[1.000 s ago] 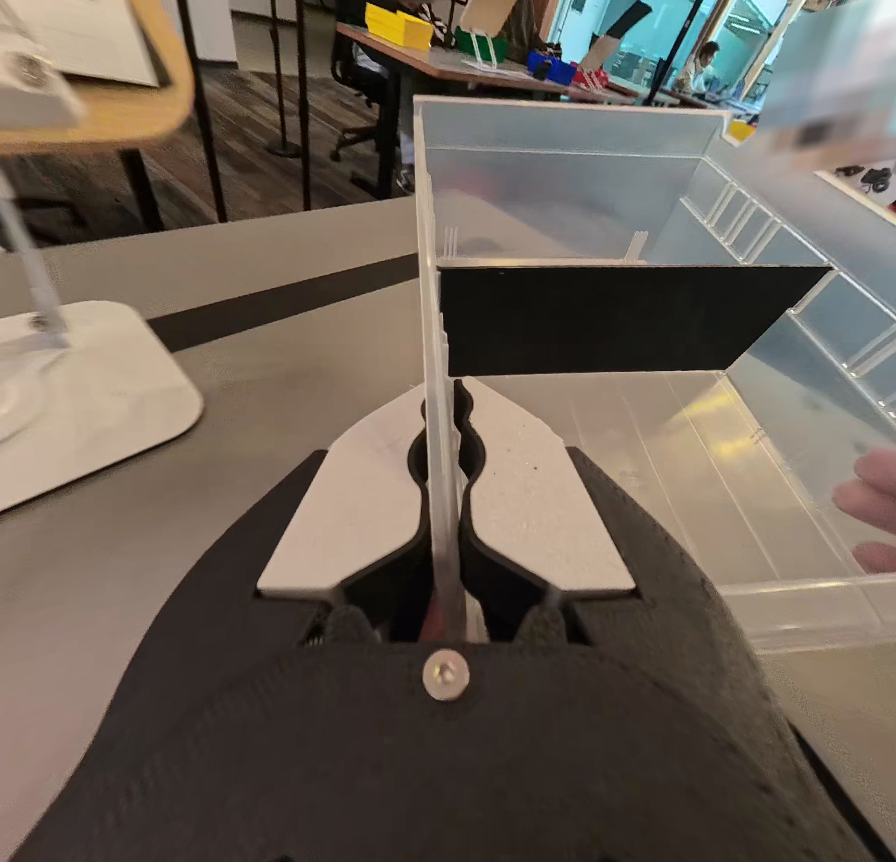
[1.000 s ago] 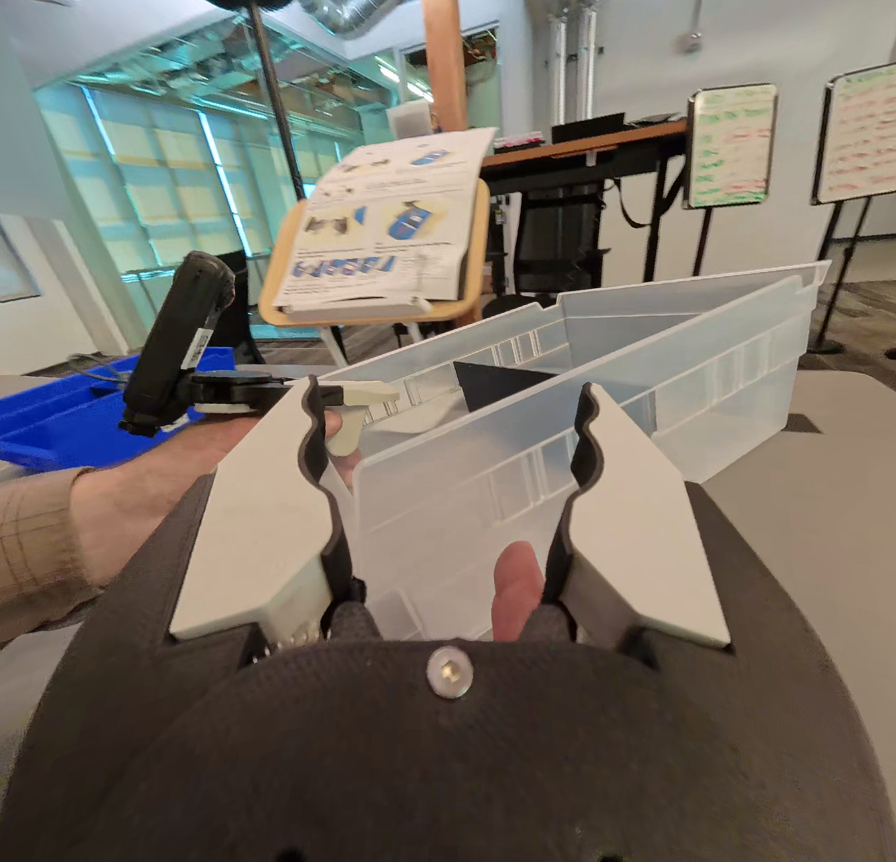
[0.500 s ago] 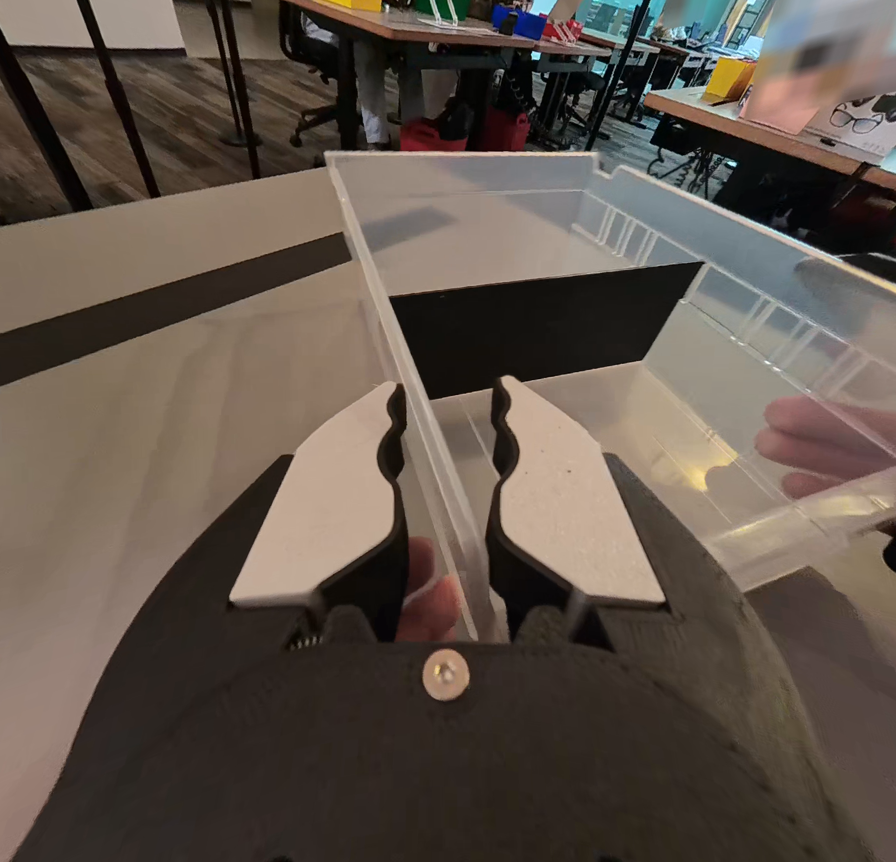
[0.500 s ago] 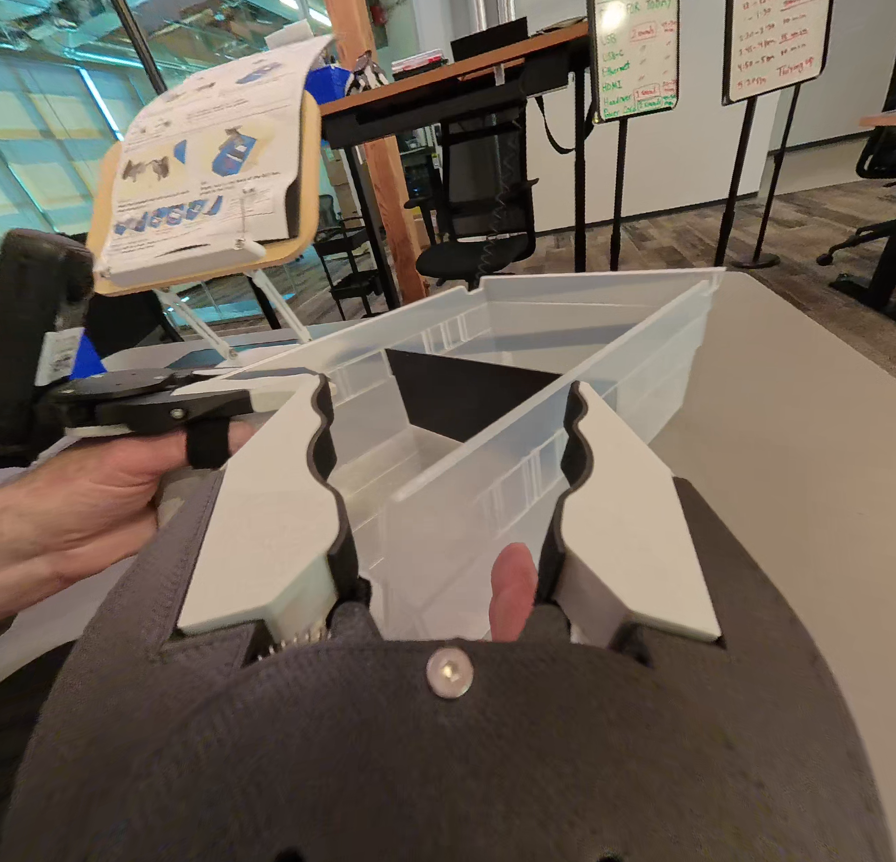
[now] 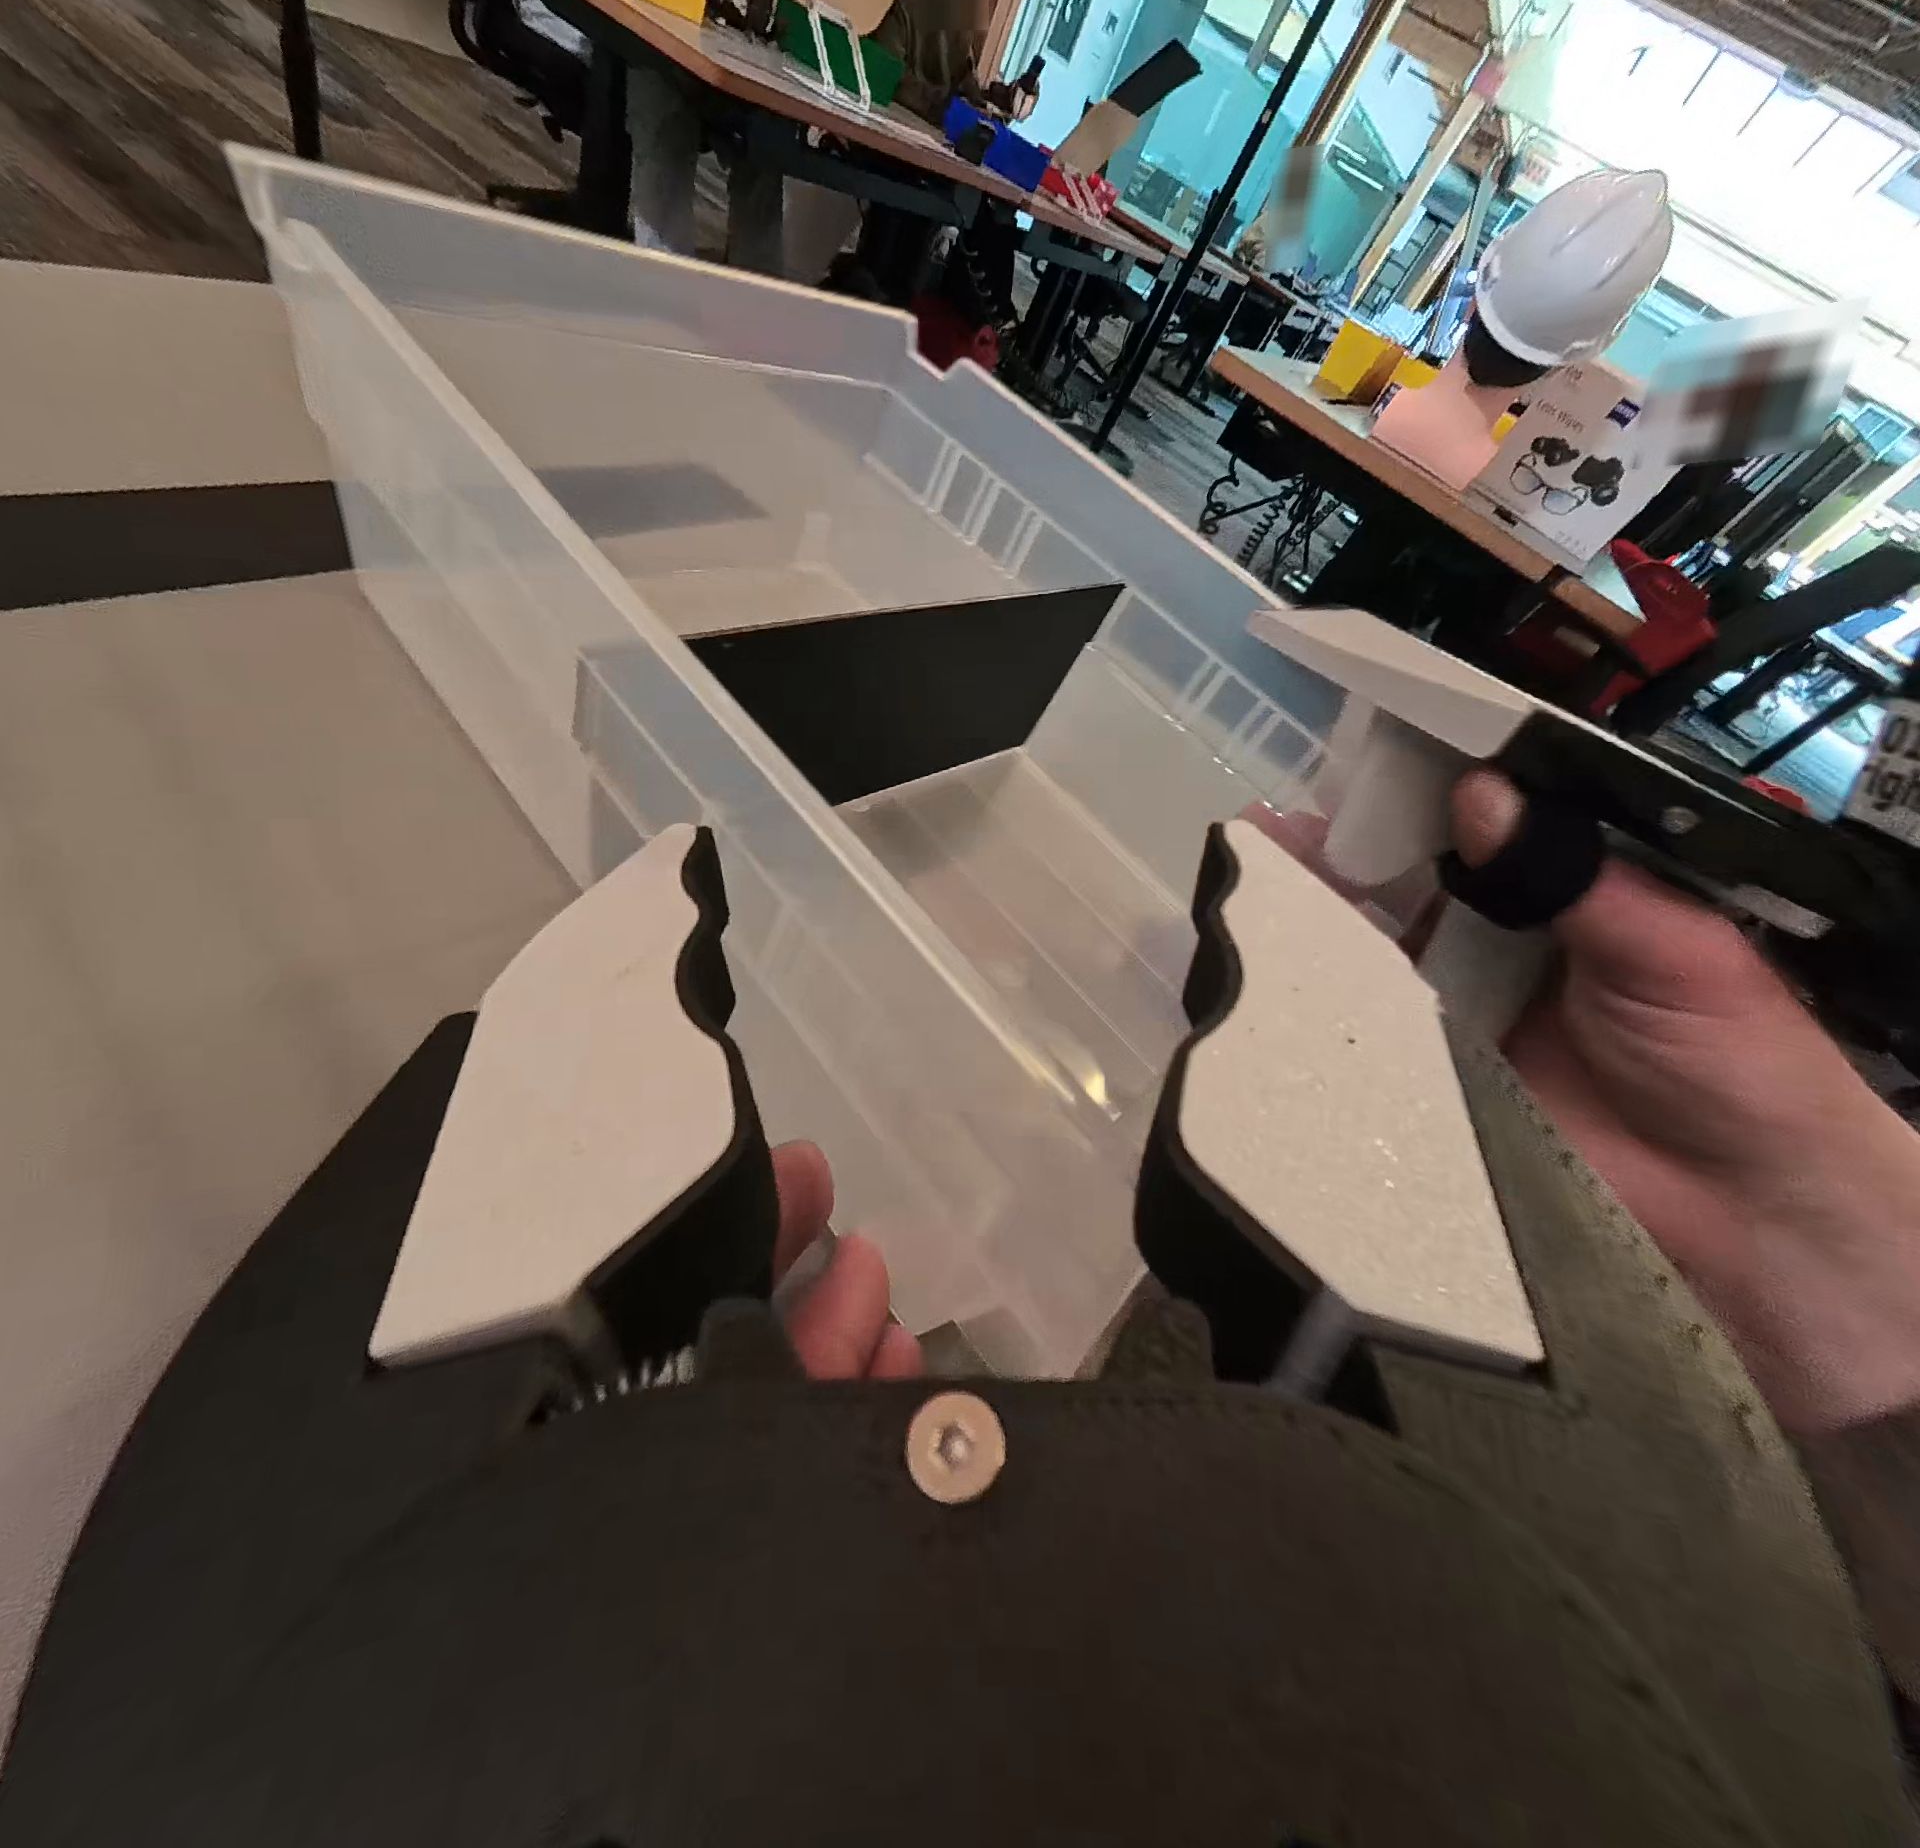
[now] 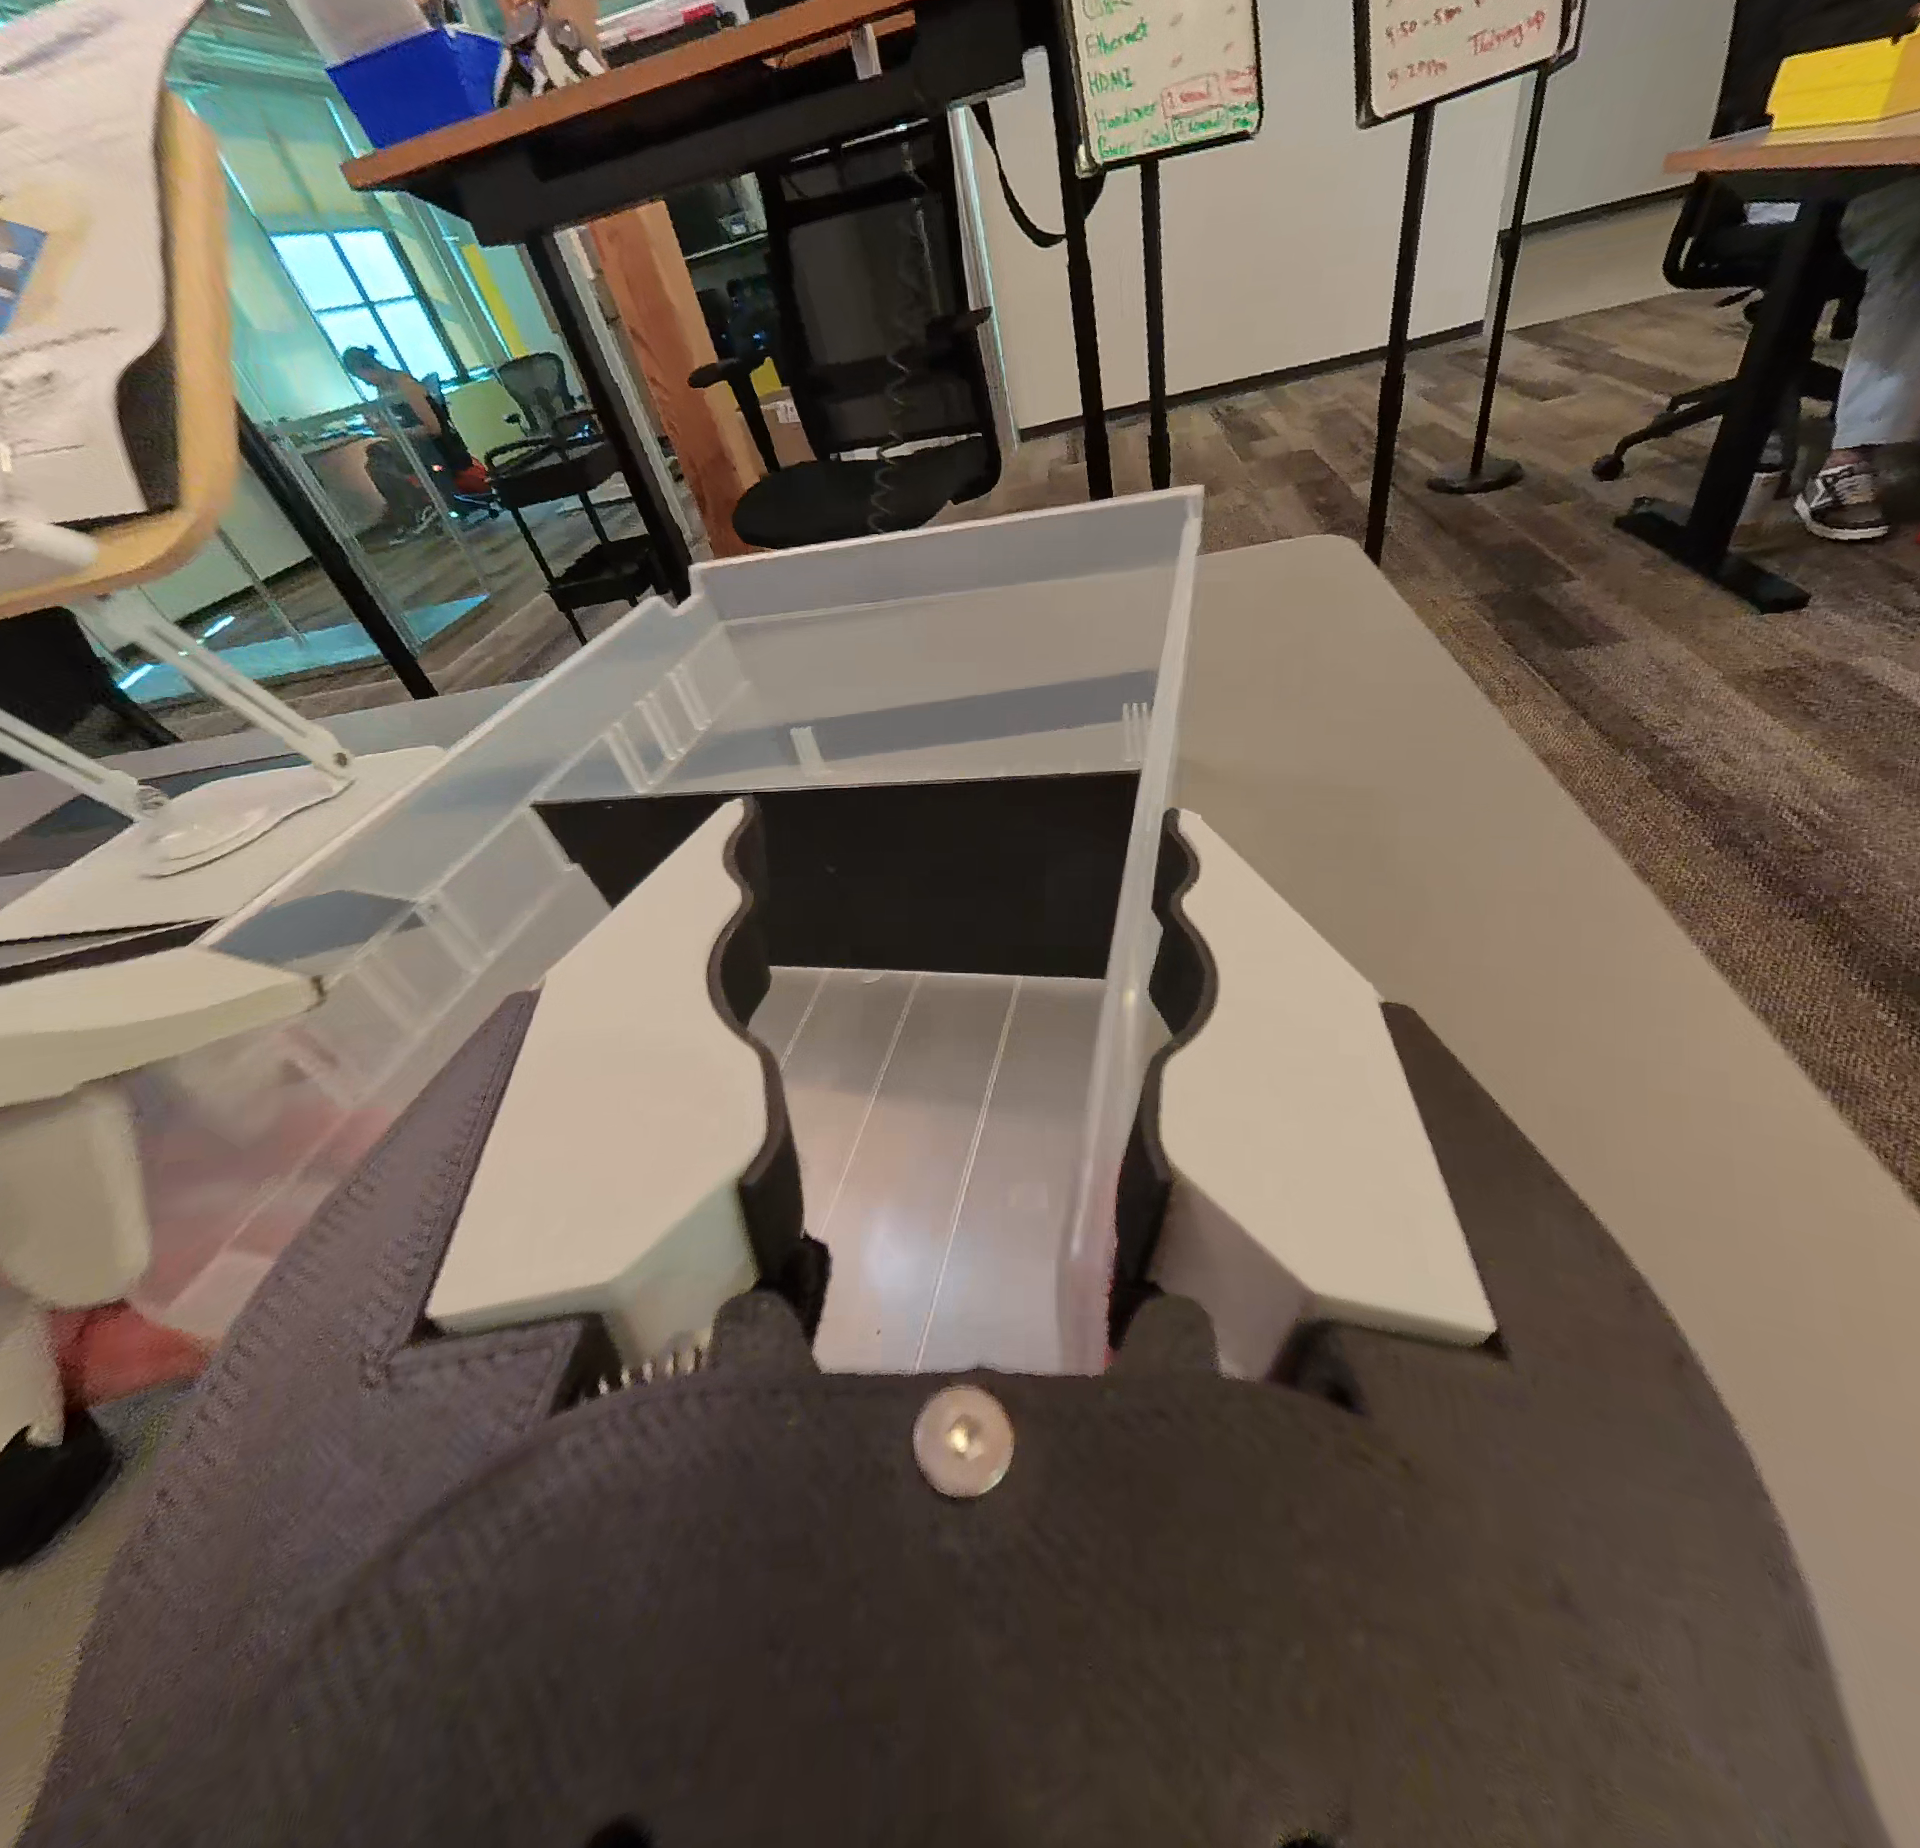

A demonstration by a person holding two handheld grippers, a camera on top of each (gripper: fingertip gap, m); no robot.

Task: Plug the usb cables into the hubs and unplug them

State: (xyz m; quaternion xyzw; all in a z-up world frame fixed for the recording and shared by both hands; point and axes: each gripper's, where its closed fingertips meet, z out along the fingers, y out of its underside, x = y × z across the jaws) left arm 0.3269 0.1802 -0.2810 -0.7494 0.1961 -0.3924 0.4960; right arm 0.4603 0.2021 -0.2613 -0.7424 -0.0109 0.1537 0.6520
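clear plastic bin [image 5: 582, 510] | left gripper [image 5: 956, 925] wide, astride wall | right gripper [image 6: 961, 915] wide | bin base hidden

My bench [image 6: 1455, 967] is plain grey with a dark stripe [image 5: 156, 541], and a white stand base [image 6: 260, 811] sits on it.

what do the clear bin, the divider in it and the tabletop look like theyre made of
Bin: translucent moulded plastic, slightly frosted; the table shows through its walls, which have moulded ribs.
Divider: an opaque, matte black thin sheet, probably plastic, though that is unclear.
Tabletop: a smooth grey surface with a dull sheen, likely laminate.
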